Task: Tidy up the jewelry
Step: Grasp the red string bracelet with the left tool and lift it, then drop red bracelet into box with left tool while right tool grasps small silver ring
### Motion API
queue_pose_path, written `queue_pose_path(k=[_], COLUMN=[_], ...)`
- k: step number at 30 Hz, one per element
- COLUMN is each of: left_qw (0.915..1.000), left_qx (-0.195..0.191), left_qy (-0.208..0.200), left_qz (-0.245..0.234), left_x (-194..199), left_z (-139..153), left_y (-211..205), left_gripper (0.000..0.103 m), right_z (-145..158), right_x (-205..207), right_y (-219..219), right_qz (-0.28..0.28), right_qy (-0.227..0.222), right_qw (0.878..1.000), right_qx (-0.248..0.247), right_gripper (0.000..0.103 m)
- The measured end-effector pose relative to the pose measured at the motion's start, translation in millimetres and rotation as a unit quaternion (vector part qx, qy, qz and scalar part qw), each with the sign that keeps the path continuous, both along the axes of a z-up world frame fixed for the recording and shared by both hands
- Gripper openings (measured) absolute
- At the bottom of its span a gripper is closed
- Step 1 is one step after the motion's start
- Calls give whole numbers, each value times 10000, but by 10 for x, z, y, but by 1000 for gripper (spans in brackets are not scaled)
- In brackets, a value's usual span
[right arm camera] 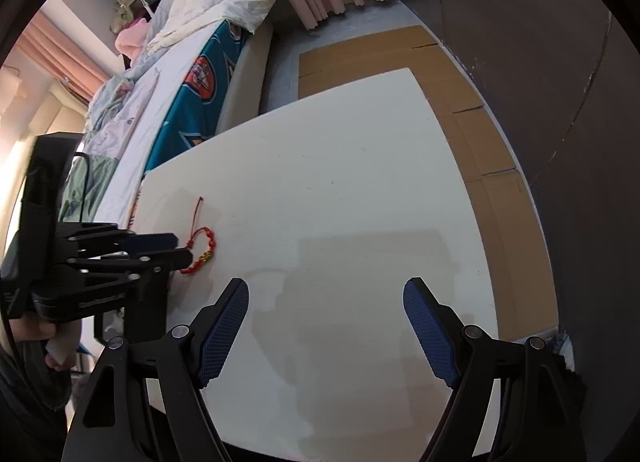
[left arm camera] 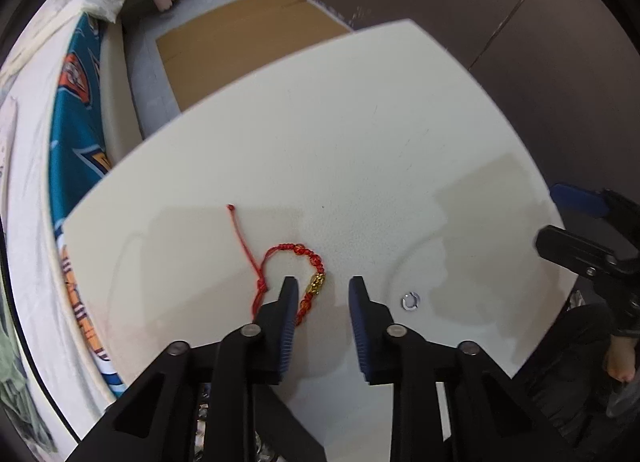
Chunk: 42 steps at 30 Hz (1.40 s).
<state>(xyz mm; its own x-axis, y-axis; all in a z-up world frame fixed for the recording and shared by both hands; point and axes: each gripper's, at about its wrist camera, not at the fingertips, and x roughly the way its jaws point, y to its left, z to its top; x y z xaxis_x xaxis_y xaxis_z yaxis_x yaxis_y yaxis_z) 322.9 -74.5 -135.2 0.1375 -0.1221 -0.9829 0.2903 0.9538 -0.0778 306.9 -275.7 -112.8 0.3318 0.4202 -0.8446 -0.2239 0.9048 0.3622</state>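
A red braided bracelet (left arm camera: 298,258) with a gold bead (left arm camera: 316,284) lies on the white table (left arm camera: 360,142). My left gripper (left arm camera: 323,286) is open just above it, its left finger over the bracelet's near side, the gold bead between the jaws. A small silver ring (left arm camera: 410,300) lies to the right of the fingers. My right gripper (right arm camera: 326,290) is open and empty over the table's near part. In the right wrist view the bracelet (right arm camera: 202,248) lies at the left, with the left gripper (right arm camera: 182,248) at it.
A bed (right arm camera: 160,74) with a teal patterned sheet and white bedding runs along the table's left side. Brown cardboard (right arm camera: 460,102) lies on the floor beyond and right of the table. A dark wall (right arm camera: 540,42) stands at the right. The right gripper (left arm camera: 576,230) shows at the left wrist view's right edge.
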Motion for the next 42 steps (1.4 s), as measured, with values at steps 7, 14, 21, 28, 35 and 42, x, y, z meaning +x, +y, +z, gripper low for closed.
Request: queue_pose_path(k=[7, 14, 21, 28, 35, 42], left_qw=[9995, 9995, 9989, 9956, 9893, 9850], left_qx=[258, 264, 71, -75, -241, -330], left_qy=[185, 90, -350, -830, -1254, -1449], left_qz=[-41, 129, 288, 439, 706, 872], left_x=[84, 94, -12, -283, -573, -823], left_z=[-230, -155, 312, 782, 1089, 1190], left_y=[-89, -31, 89, 256, 513, 717], left_gripper=[21, 7, 7, 7, 7, 7], right_z=[-73, -130, -223, -252, -323, -368], right_x=[54, 67, 57, 12, 21, -81], right_y=[10, 212, 529, 808, 920, 1125], right_qz=[-23, 258, 729, 1062, 1138, 1279], right_qy=[102, 228, 454, 494, 493, 381], right_qw=[9998, 9993, 9962, 9928, 9912, 9867], right_qx=[-147, -159, -143, -253, -459, -930], right_gripper=[78, 62, 51, 35, 31, 19])
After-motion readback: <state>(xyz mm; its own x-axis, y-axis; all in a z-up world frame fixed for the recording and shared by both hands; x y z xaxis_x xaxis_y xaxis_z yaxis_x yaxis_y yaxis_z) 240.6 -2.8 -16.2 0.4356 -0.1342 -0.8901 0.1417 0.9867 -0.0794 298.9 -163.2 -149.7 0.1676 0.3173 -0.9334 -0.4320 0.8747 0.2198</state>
